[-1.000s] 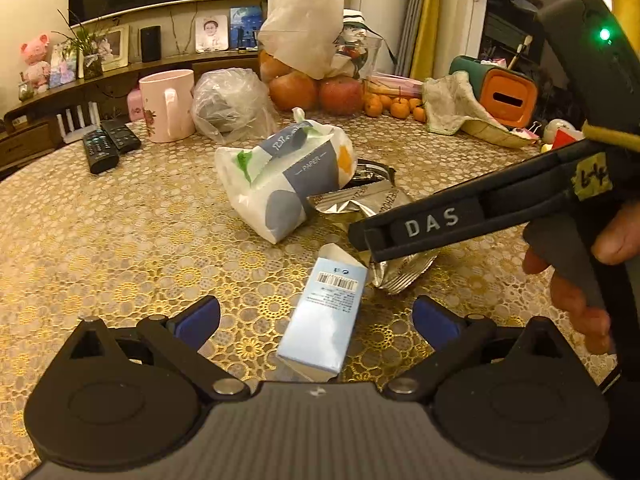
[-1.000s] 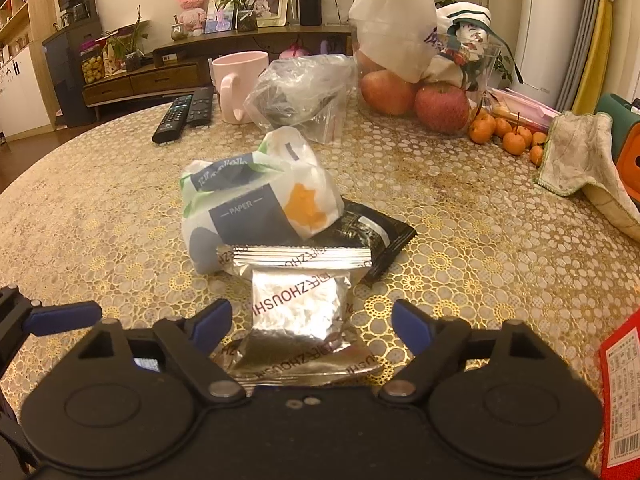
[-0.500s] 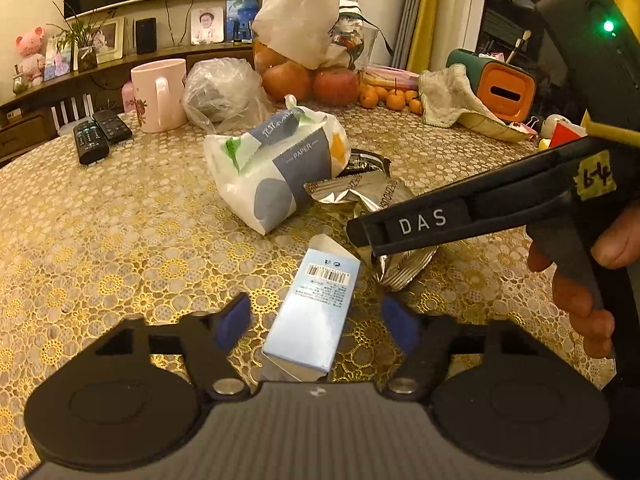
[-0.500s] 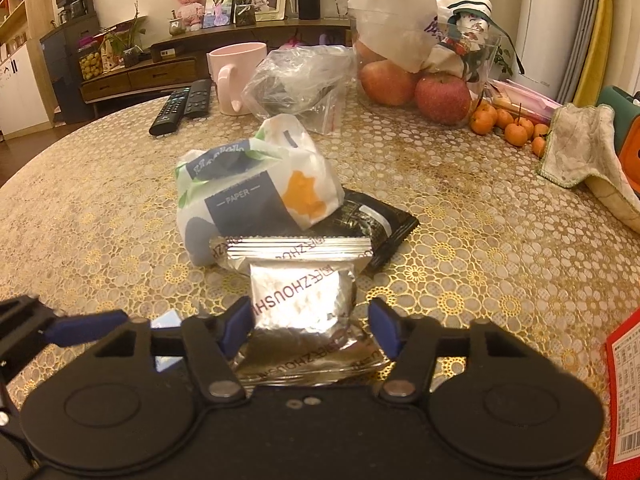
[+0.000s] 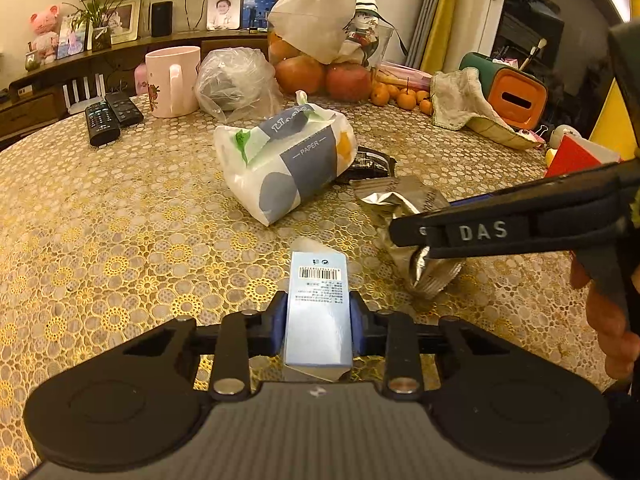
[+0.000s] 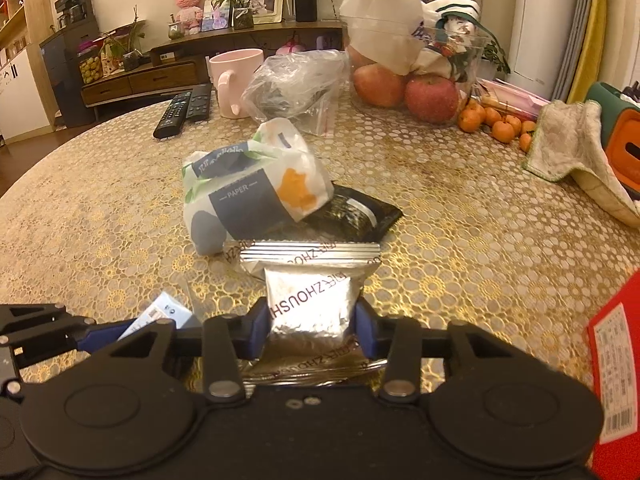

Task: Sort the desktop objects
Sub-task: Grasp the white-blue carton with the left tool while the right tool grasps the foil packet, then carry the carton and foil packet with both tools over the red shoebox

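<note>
My left gripper [image 5: 318, 326] is shut on a small light-blue box [image 5: 318, 304] with a barcode, low over the gold lace tablecloth [image 5: 120, 240]. My right gripper [image 6: 310, 330] is shut on a silver foil packet [image 6: 310, 304]; it also shows in the left wrist view [image 5: 416, 216], with the right gripper's black finger across it. The blue box's corner shows in the right wrist view [image 6: 160, 314]. A white tissue pack marked PAPER [image 5: 286, 162] [image 6: 252, 192] lies behind both, on a black pouch [image 6: 352, 214].
At the back stand a pink mug [image 5: 172, 80], two remotes [image 5: 108, 116], a clear plastic bag [image 5: 236, 80], apples [image 6: 404, 88] and small oranges [image 6: 496, 124]. A cloth [image 6: 576, 148] and orange-green box [image 5: 516, 96] lie right. A red box [image 6: 616, 380] sits near right.
Both grippers went from wide open to closed: the left jaws closed on the blue box, the right jaws on the foil packet. The blue box now points straight ahead.
</note>
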A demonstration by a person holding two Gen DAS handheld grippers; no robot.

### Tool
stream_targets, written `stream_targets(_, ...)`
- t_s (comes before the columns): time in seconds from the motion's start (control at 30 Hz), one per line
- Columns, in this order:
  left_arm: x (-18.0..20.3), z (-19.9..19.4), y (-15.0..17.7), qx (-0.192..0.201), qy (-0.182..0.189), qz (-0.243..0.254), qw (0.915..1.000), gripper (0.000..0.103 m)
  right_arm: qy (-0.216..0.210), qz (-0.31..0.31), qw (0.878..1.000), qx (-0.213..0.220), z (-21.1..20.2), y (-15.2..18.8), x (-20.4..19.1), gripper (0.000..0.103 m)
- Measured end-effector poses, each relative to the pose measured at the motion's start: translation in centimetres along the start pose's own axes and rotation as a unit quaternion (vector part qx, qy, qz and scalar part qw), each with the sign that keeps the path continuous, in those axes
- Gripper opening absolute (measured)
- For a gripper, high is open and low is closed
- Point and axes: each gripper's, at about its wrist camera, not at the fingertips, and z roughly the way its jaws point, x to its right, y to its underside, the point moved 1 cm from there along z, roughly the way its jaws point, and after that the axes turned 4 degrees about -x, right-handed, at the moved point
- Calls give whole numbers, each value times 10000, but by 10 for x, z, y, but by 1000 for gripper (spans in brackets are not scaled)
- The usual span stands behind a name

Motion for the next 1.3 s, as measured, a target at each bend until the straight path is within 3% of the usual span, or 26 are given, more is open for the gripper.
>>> stream_targets(0.93, 70, -85, -11, 424, 76, 226, 9988, 30, -139, 342, 9985, 401, -119, 40, 29, 41)
stream_targets(1.3, 114, -113, -16, 644, 148, 463, 9967, 30, 34, 375, 9972, 640, -175, 57, 47, 41)
